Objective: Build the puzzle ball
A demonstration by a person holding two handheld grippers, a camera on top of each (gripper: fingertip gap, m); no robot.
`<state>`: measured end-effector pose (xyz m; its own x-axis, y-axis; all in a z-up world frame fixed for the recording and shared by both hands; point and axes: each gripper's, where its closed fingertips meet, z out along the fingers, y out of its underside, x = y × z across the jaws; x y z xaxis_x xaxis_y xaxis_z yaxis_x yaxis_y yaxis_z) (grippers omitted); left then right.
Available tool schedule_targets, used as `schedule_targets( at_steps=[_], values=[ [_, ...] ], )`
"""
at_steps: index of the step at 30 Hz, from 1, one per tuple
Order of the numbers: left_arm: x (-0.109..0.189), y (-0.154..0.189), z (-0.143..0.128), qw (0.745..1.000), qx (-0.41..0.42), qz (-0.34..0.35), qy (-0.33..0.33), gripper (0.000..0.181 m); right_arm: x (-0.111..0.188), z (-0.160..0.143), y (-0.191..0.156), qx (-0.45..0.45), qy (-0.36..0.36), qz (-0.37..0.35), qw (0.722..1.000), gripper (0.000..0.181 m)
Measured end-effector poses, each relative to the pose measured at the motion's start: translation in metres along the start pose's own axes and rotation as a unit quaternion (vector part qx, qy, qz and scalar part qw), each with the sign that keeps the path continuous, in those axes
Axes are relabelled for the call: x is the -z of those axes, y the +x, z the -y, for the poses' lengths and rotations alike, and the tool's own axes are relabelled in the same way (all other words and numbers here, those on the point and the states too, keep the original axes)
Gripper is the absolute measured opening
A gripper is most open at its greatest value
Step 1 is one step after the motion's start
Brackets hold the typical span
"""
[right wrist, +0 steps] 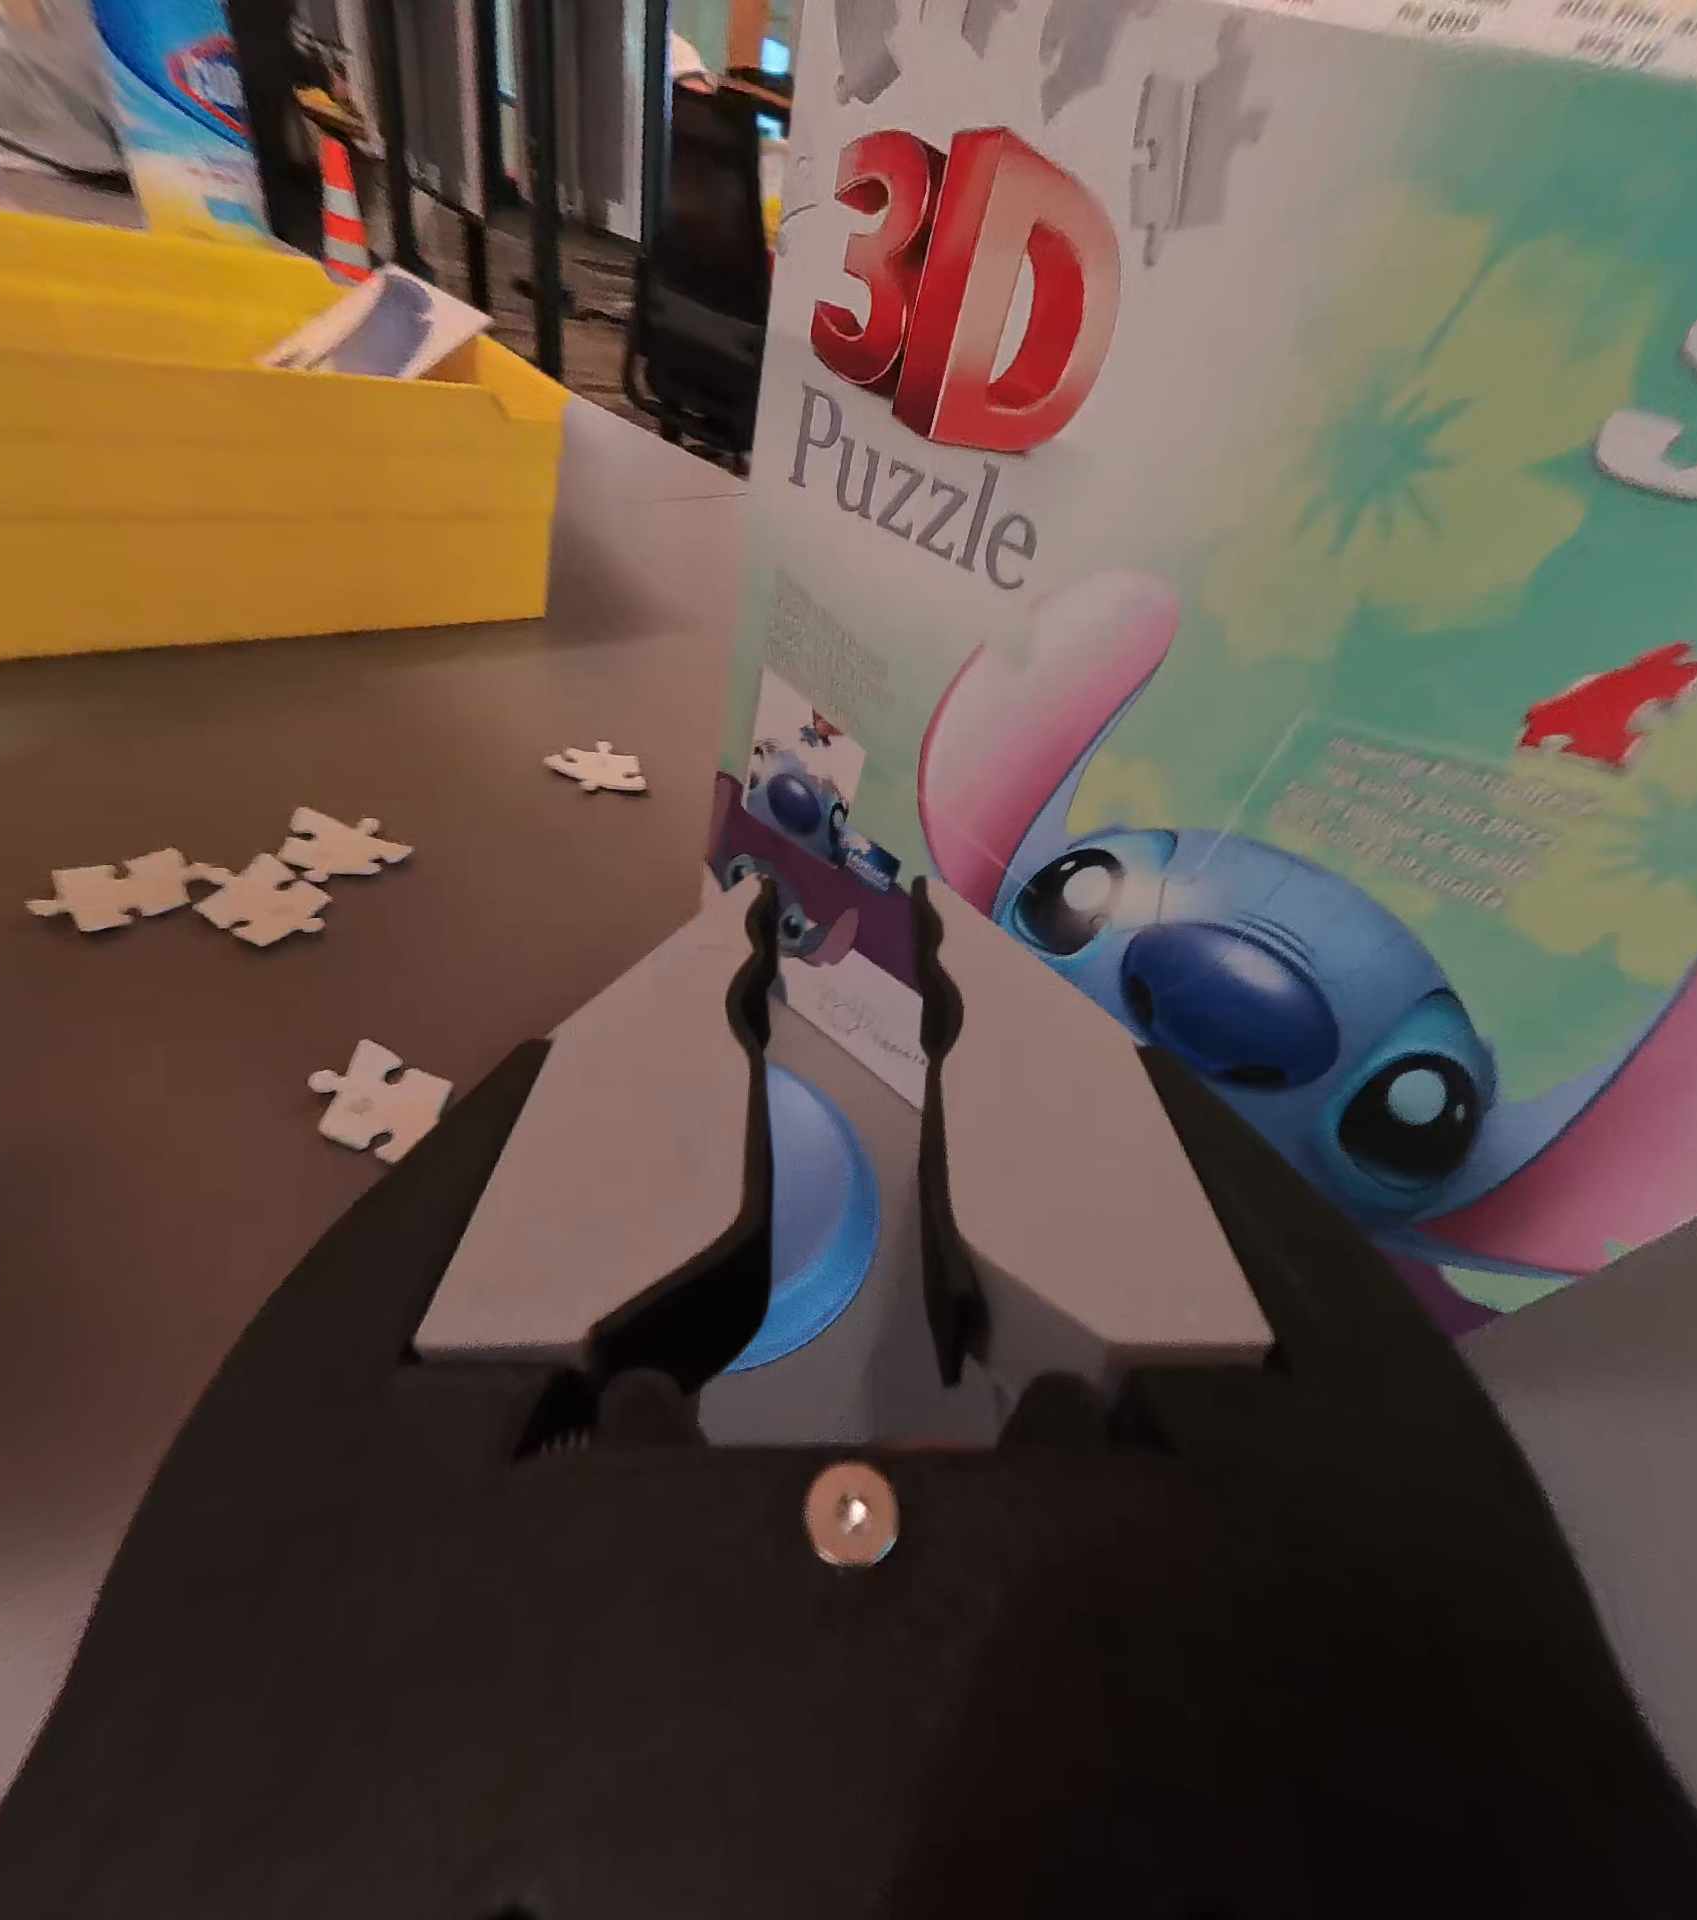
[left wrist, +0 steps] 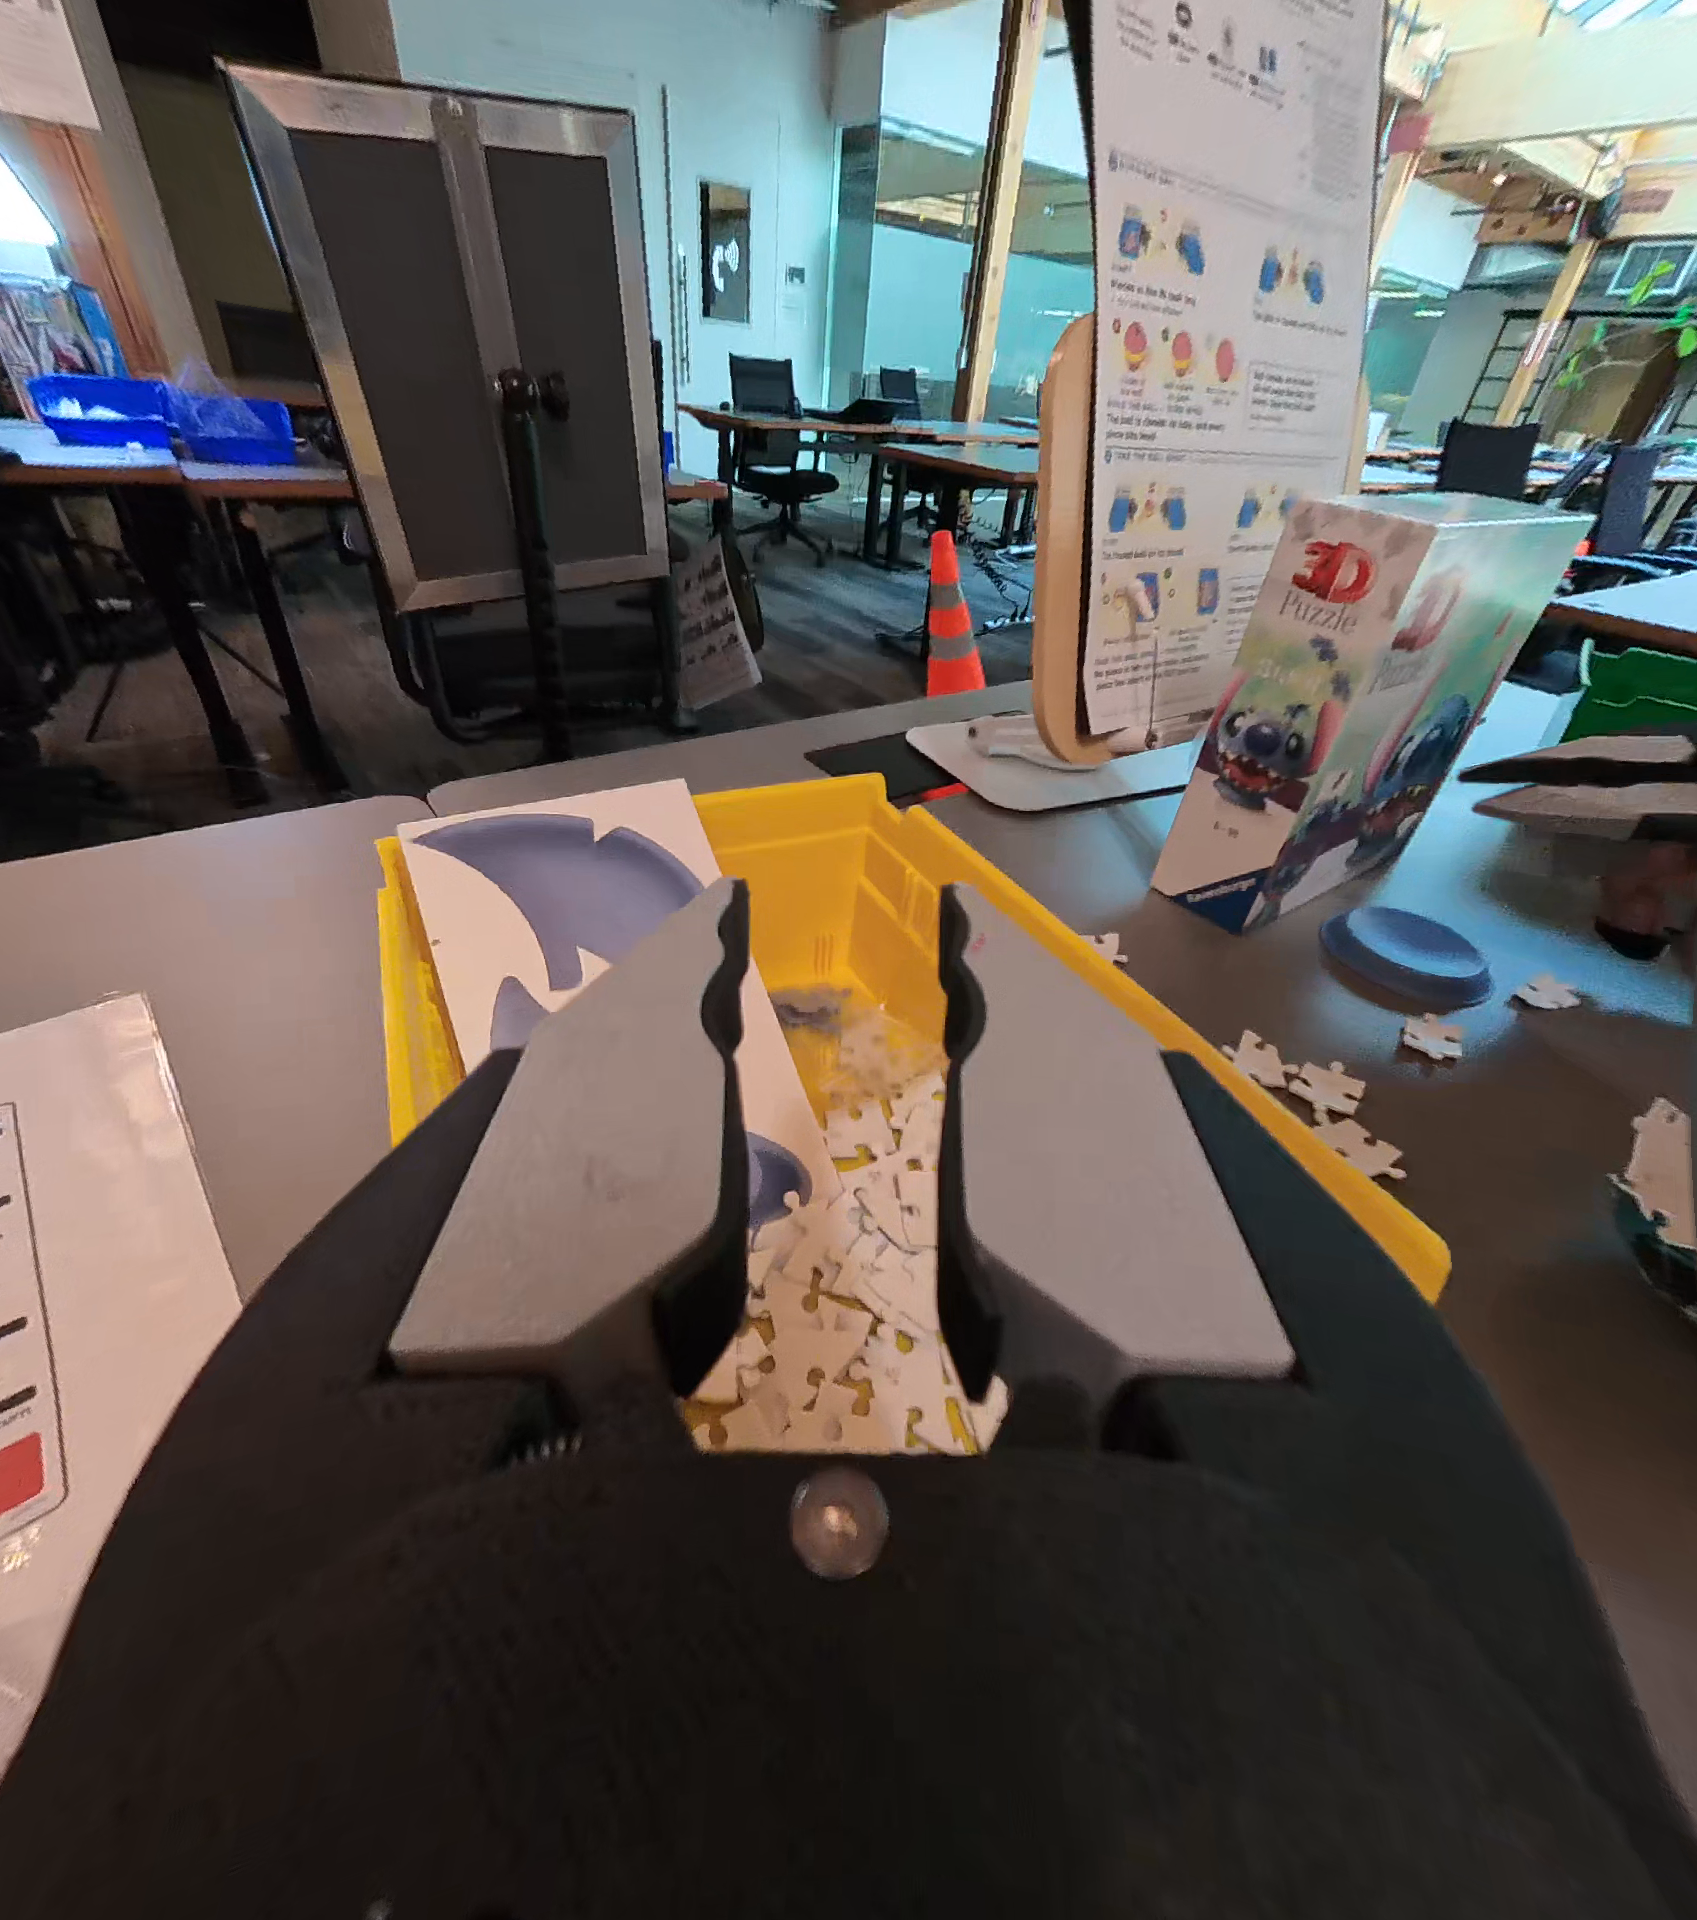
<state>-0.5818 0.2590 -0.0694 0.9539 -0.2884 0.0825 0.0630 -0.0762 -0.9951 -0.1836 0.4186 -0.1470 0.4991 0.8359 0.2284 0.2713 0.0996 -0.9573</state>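
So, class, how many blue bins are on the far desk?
2: a blue bin at far left and a second blue bin beside it; more may be hidden.

An open-plan office used as a workspace: rows of long work tables [left wrist: 937,442] with black swivel chairs [left wrist: 782,457] run back over dark flooring, past glass partitions [left wrist: 927,270] and timber beams [left wrist: 1005,208]. Blue parts bins [left wrist: 163,416] sit on a side table, an orange traffic cone [left wrist: 950,618] stands on the floor, and the grey desk [left wrist: 148,925] fills the foreground

Glossy yellow plastic bin [left wrist: 1187,1049], matt grey table [left wrist: 96,935] (smooth)
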Motion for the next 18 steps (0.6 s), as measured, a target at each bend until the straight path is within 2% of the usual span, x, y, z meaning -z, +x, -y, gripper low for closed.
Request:
schedule_targets(
  at_steps=[3,5,18],
  values=[
    [-0.004,-0.004,-0.009,1.0,0.003,0.006,-0.021,0.034,-0.003,-0.015,0.004,-0.027,-0.028,0.008,0.999,0.029],
    [-0.007,-0.002,-0.013,1.0,0.0,0.004,-0.03,0.034,-0.007,-0.019,0.004,-0.023,-0.036,0.007,0.999,0.027],
    [-0.012,-0.007,-0.023,0.999,0.006,0.007,-0.048,0.033,-0.009,-0.019,-0.001,-0.017,-0.038,0.012,0.999,0.023]
  ],
)
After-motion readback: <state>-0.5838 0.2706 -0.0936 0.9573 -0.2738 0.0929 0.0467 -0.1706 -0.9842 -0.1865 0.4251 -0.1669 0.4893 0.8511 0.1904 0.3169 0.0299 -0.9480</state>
